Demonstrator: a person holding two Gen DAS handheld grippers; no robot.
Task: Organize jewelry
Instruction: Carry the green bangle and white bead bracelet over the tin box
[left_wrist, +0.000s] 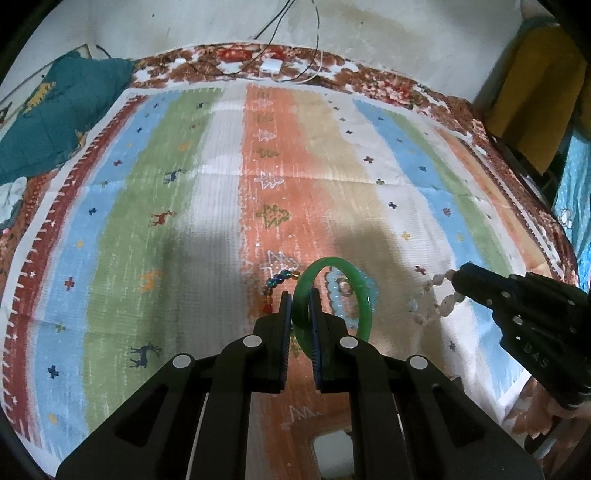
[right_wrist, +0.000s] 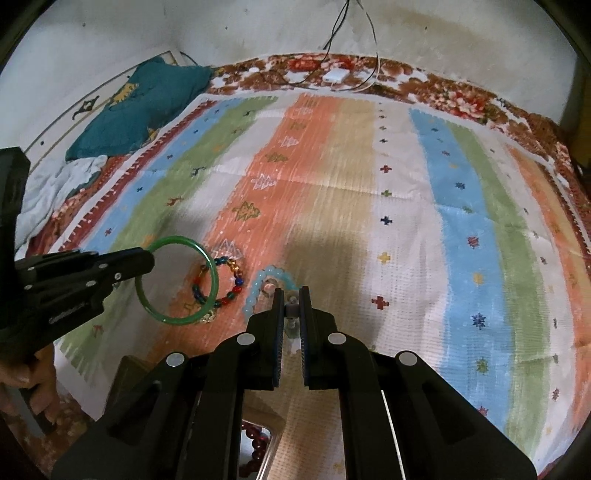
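The left claw (left_wrist: 299, 306) was clamped on the rim of a green bangle (left_wrist: 332, 295), its two blue-lined pads pressed to either side of the band, so that the ring stood nearly on edge and clear of the striped cloth (left_wrist: 184, 206) below. The right claw (right_wrist: 291, 306) was likewise closed tight, on a strand of pale pinkish-white beads (left_wrist: 436, 299) that drooped from its tip in a loose loop; from its own camera only one small grey bead showed between the pads.

Taking the bangle as the landmark: just beyond and beneath it lay a multicoloured bead bracelet (right_wrist: 218, 284), which the ring partly overlapped in the right wrist view. Just beside that, on the side toward the right claw, a light blue bead bracelet (right_wrist: 266, 288) rested on the cloth. Near the person, below the bangle, the corner of a container (right_wrist: 258, 443) showed with dark red beads (right_wrist: 255, 439) in it.

The step in hand seemed to be the carry: both pieces gripped and off the cloth. The next move probably called for bringing each one over the container and lowering it before the pads parted, the dangling strand needing care not to snag. Two bracelets were yet to be collected.
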